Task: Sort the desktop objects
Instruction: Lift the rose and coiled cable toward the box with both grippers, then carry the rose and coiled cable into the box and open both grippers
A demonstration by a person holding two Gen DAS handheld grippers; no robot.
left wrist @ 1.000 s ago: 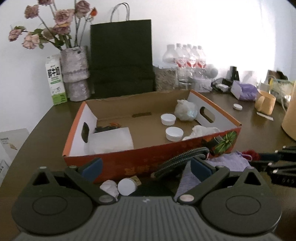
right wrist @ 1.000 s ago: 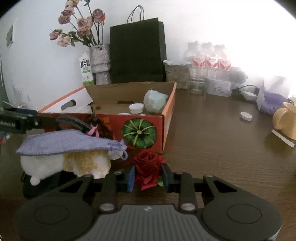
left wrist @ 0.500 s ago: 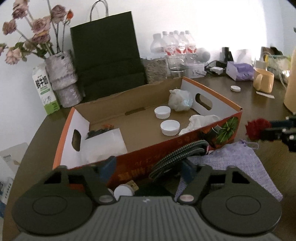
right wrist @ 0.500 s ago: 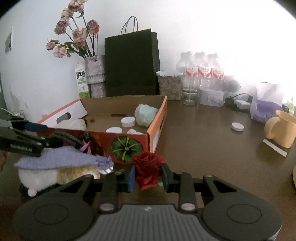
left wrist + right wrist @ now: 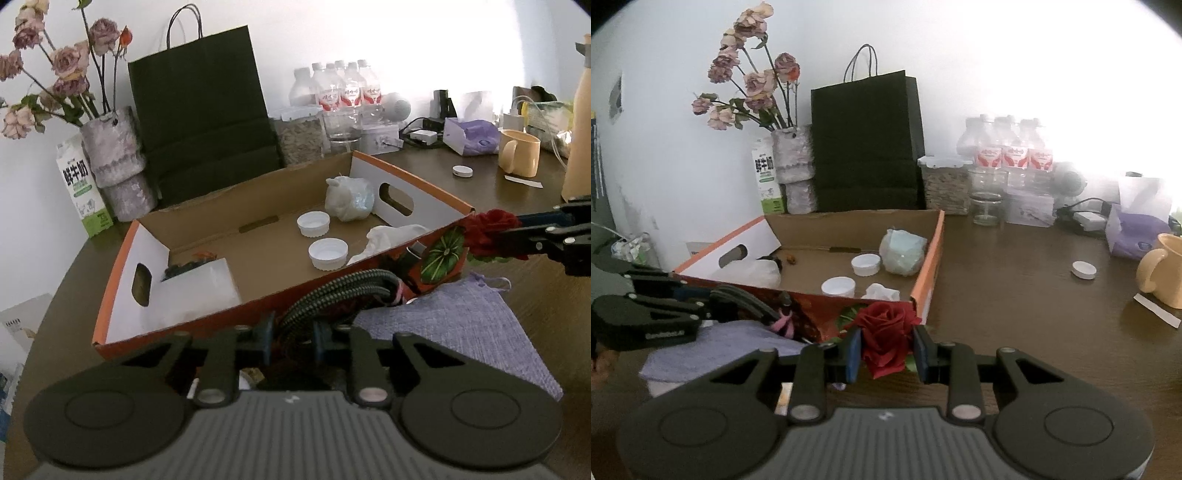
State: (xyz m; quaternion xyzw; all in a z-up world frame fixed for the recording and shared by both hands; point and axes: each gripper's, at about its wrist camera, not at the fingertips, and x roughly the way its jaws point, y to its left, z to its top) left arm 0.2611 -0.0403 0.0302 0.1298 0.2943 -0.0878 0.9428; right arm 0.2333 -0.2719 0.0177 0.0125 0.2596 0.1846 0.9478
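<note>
An orange cardboard box [image 5: 258, 295] stands open on the brown table, holding two white caps [image 5: 328, 252], a crumpled tissue [image 5: 391, 236] and a white wad [image 5: 349, 197]. My left gripper [image 5: 291, 338] is shut on a dark braided cord [image 5: 332, 291] just before the box's front wall. A purple cloth pouch [image 5: 454, 328] lies to its right. My right gripper [image 5: 886, 349] is shut on a red rose [image 5: 886, 332], held near the box's front right corner [image 5: 916, 299]; the rose also shows in the left wrist view [image 5: 487, 230].
A black paper bag [image 5: 207, 122], a vase of dried roses [image 5: 110, 155] and a milk carton [image 5: 83, 188] stand behind the box. Water bottles [image 5: 343, 96], a purple tissue pack [image 5: 471, 134], a yellow mug [image 5: 519, 153] and a loose white cap [image 5: 462, 171] sit at the right.
My left gripper closed on the braided cord and rose. My right gripper lifted the rose up toward the box's front right corner.
</note>
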